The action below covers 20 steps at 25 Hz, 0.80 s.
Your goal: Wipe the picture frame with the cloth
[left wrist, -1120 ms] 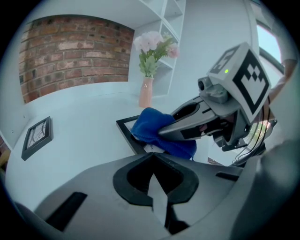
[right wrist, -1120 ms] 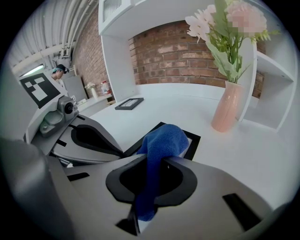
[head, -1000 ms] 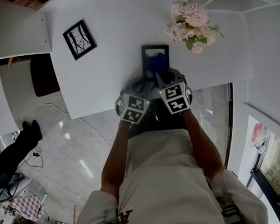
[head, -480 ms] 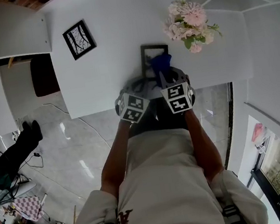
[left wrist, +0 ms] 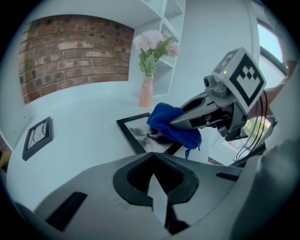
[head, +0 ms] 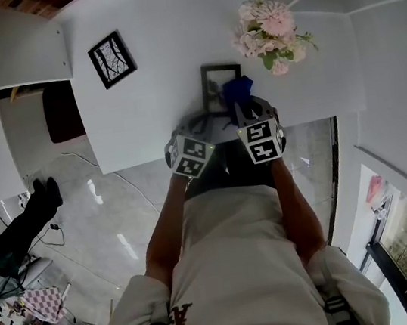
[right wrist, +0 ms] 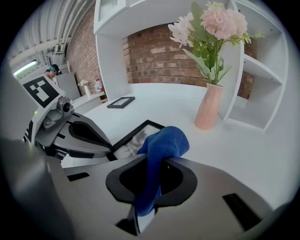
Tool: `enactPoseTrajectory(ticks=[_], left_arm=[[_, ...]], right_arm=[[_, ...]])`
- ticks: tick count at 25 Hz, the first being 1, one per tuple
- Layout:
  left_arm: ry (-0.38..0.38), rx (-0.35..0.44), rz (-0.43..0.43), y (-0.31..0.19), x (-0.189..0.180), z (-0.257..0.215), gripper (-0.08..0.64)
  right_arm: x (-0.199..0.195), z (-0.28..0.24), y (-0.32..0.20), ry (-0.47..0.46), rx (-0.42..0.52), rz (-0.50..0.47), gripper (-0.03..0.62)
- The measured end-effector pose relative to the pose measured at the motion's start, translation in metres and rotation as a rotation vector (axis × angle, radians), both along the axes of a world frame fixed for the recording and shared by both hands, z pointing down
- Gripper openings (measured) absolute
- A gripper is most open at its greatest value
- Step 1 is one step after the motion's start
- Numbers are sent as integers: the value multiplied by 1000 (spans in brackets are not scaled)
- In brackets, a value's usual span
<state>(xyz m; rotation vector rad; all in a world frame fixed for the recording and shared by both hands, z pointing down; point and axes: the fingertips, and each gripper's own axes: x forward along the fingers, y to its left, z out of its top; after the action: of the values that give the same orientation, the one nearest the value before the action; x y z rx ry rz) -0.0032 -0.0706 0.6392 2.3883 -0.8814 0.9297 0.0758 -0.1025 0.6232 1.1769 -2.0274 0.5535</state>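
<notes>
Right gripper [right wrist: 144, 201]: jaws clamped on the blue cloth [right wrist: 161, 147]. The cloth runs up between the jaws and bunches into a pad beyond the tips.
Cloth position: the bunched pad sits over the right part of the picture frame [left wrist: 136, 132]. In the left gripper view it appears to rest on the glass. One loose corner hangs past the frame's right edge.
Left gripper [left wrist: 156, 190]: jaws closed together, nothing between them. It is held just beside the right gripper, pointing toward the picture frame. Whether its tips touch the frame cannot be told.
Picture frame: black border, pale print under glass. It lies flat on the white table [head: 156, 104], close to the near edge.
Vase [right wrist: 208, 107]: pink and upright, holding pink flowers [head: 268, 29]. It stands beyond the picture frame to the right, apart from it.
Second frame [head: 110, 58]: black, flat on the table. It lies well apart from the picture frame, toward the far left.
</notes>
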Motion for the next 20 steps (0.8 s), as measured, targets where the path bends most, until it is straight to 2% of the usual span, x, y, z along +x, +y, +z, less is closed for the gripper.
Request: enactPoseTrajectory(ticks=[6, 20], left_arm=[[5, -5, -2, 1, 1, 0, 0], [16, -6, -1, 1, 1, 0, 0]], right_arm=[[11, 0, 1, 2, -4, 36, 34], [38, -9, -7, 72, 8, 86, 34]])
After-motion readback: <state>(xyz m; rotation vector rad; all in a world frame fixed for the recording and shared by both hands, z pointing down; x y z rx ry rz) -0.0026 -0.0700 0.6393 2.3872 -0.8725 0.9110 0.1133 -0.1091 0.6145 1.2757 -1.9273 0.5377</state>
